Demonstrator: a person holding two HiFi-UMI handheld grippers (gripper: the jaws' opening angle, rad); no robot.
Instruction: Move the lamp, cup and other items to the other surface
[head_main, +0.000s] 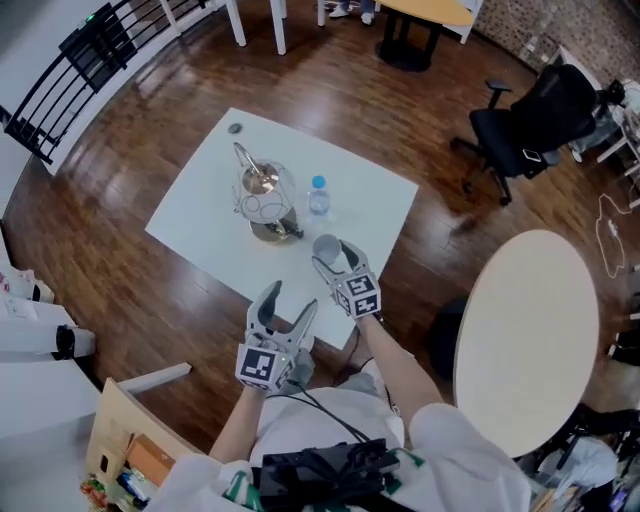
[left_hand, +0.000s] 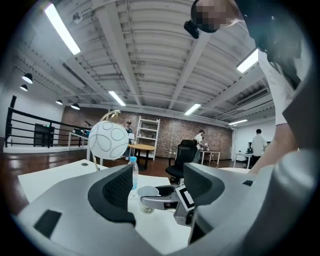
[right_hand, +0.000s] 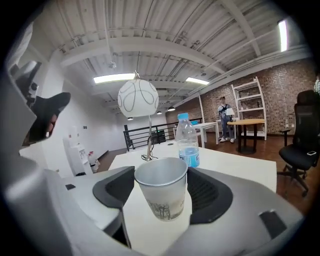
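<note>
I am looking along the right tool (head_main: 334, 256), and its jaws are standing wide with the cup (right_hand: 161, 192) upright between the pads. I am not seeing them squeeze it yet. The cup is sitting near the front edge of the white worktop (head_main: 200, 215), with the bottle (head_main: 318, 197) and the lamp (head_main: 265, 195) just behind it. I am judging it a light, thin-walled paper cup that looks empty, so it will dent if I am pressing hard and will tip at a nudge. I am planning to take it on the wall a little below the stiffer rim and close gently. The left tool (head_main: 291, 298) is hanging open and empty at the worktop's front edge. The round worktop (head_main: 530, 330) is lying well apart to my right.
</note>
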